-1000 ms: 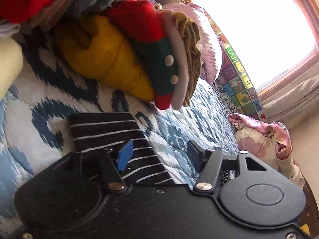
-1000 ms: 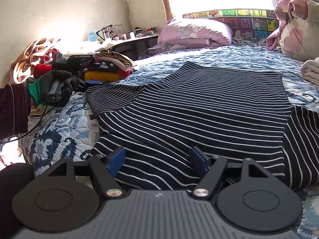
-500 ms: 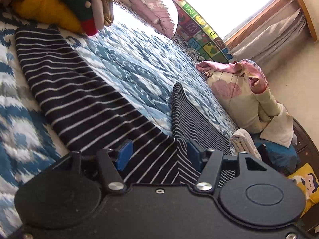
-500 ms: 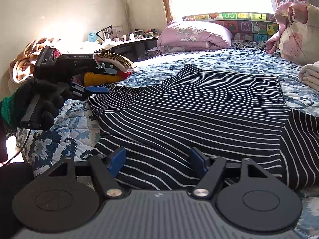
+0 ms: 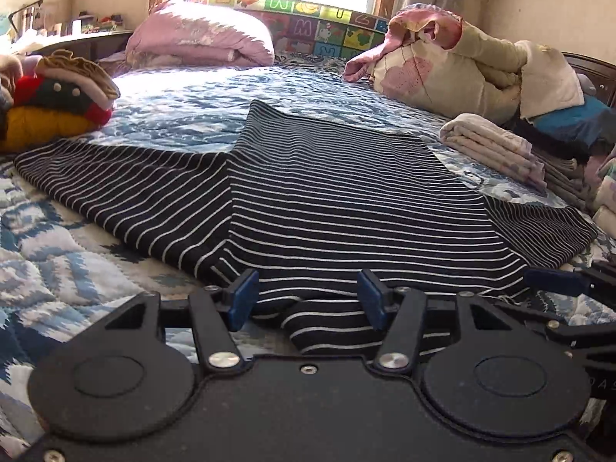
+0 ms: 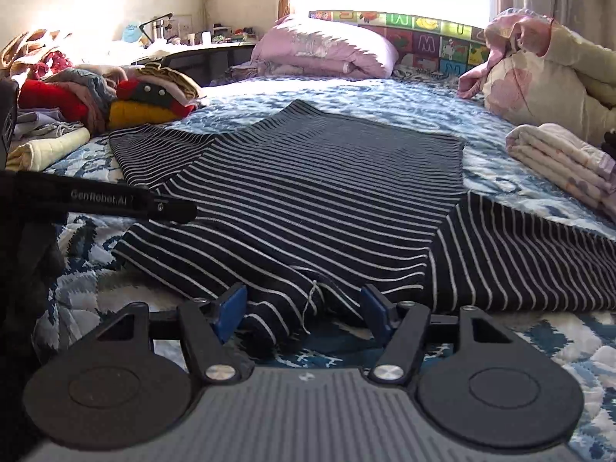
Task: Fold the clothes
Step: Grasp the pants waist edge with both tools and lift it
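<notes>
At the near edge of the bed, both grippers sit low over the striped shirt (image 5: 346,200), jaws spread wide and clamping nothing. The left gripper (image 5: 308,298) has its blue pads on either side of the shirt's near hem, where a small flap of cloth is turned under. The right gripper (image 6: 304,308) frames a bunched fold of the hem with a loose white thread hanging from it, a detail only the right view shows. That view also catches the left gripper's black body at the left edge, printed with a brand name, while the left view shows one blue finger (image 5: 554,283) of the right gripper poking in at the right edge.

The shirt is a dark knit with thin white stripes, spread flat in the middle of the blue and white quilt (image 5: 181,111), sleeves angled out to both sides and the far end narrowing toward the window. The quilt is stitched and puffy.

Farther left lies a heap of clothes (image 6: 150,104) in red, yellow and green; the right view reveals more of it. On the right sits a stack of folded pale cloth (image 5: 496,146). At the far end rest a pink pillow (image 6: 327,50) and a rumpled floral blanket (image 5: 435,65).
</notes>
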`<state>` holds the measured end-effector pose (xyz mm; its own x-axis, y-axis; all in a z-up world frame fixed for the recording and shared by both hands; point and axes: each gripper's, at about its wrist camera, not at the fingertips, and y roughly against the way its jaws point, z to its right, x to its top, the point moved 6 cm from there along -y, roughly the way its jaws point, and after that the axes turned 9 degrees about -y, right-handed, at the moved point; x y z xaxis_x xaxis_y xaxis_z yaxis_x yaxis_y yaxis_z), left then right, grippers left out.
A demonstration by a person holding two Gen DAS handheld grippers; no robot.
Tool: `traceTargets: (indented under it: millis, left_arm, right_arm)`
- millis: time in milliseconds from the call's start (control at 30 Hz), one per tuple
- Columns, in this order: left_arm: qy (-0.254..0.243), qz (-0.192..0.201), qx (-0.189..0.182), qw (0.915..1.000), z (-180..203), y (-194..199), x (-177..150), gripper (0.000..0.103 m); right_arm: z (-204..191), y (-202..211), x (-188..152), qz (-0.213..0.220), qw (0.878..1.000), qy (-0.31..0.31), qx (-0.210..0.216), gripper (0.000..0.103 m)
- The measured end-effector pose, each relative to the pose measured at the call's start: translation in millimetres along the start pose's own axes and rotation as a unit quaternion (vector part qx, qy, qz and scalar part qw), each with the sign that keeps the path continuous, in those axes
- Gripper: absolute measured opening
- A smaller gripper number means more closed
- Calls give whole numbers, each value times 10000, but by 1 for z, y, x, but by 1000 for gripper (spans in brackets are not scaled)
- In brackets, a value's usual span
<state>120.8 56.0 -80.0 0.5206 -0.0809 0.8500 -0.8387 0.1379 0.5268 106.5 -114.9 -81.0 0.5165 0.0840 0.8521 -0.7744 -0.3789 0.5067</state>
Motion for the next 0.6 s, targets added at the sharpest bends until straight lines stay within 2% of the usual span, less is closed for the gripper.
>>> traceTargets:
  millis: [33, 100, 133, 233, 300, 333, 400, 433, 500, 567, 600]
  left_arm:
    - [-107, -70, 43, 9999, 5, 0, -3, 56]
    - [-409, -299, 287, 9983, 10, -7, -16, 57]
    - [-349, -283, 307, 9985, 7, -7, -19, 58]
    - [440, -236, 279, 9984, -13, 14, -20, 58]
    - [920, -200, 275, 9952, -25, 29, -25, 58]
    - [1264, -242, 102, 9916, -30, 31, -28, 58]
    - [2173, -302, -397, 9748, -40, 33, -35, 58]
    - [2599, -319, -609, 9632, -44, 33, -38, 58]
    - [3228, -354, -920, 9413, -48, 33, -40, 58]
    - [3708, -487, -1029, 9217, -49, 28, -44, 58]
    - [3856, -529, -1039, 9153, -49, 24, -45, 57]
  right_arm:
    - [-3, 5, 2, 169, 9997, 169, -71, 63]
    - [-2, -3, -11, -175, 9994, 279, -139, 63]
    - [-1, -9, -19, -405, 9986, 308, -161, 62]
    - [-6, 5, -23, -414, 9983, 353, -229, 61]
    - [-5, 21, -22, -268, 9991, 137, -300, 62]
    - [-1, 27, -23, -269, 9992, -142, -270, 62]
    - [16, 32, -24, -326, 9934, -1100, -35, 62]
    - [26, 32, -24, -346, 9850, -1681, 165, 63]
    - [44, 29, -26, -372, 9591, -2755, 530, 63]
    - [58, 20, -32, -374, 9262, -3660, 823, 63]
    - [65, 15, -35, -373, 9062, -4099, 967, 63]
